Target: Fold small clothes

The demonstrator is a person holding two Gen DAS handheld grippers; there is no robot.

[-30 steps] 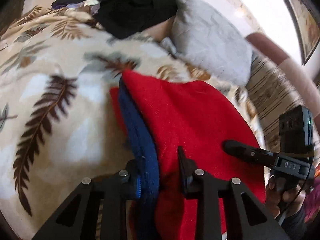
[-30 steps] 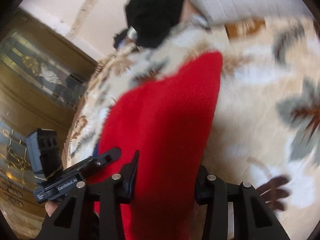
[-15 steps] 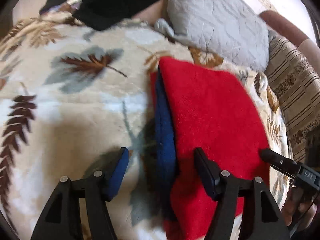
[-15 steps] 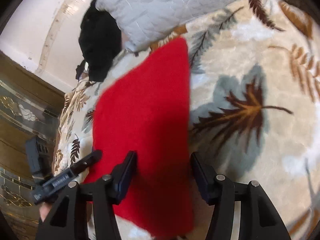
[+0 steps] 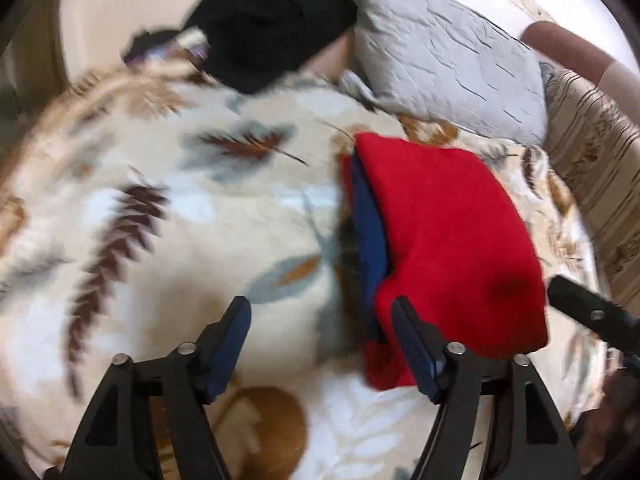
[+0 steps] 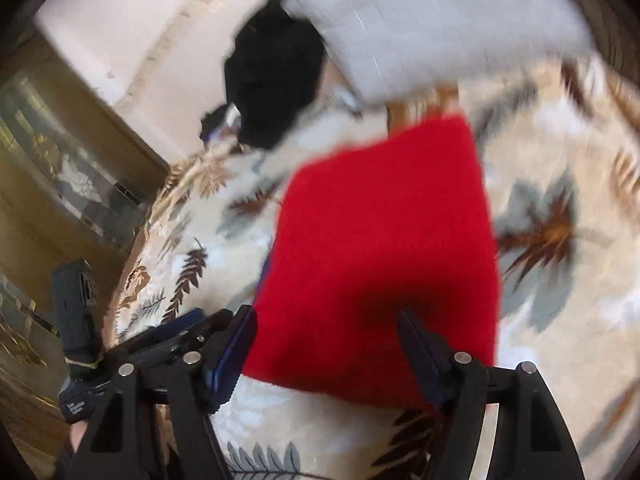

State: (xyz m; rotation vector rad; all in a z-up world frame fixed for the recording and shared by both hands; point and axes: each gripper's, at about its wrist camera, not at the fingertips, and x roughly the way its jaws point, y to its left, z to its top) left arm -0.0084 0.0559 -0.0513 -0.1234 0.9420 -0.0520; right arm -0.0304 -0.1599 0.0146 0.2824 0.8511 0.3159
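the folded red knitted garment (image 5: pixel 448 240) lies on the leaf-patterned fleece blanket (image 5: pixel 160 240), just beyond both tools. the left tool (image 5: pixel 322 320) and right tool (image 6: pixel 326 328) gape wide, holding nothing.

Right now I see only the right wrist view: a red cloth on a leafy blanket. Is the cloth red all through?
Observer: No. The left wrist view shows a blue layer under the red cloth, peeking out along its left edge.
Operator: Are the left tongs holding it?
Observer: No. The left tongs are open, gripping nothing, over the blanket.
Operator: What lies beyond the pillow?
Observer: A striped cushion, right of the pillow.
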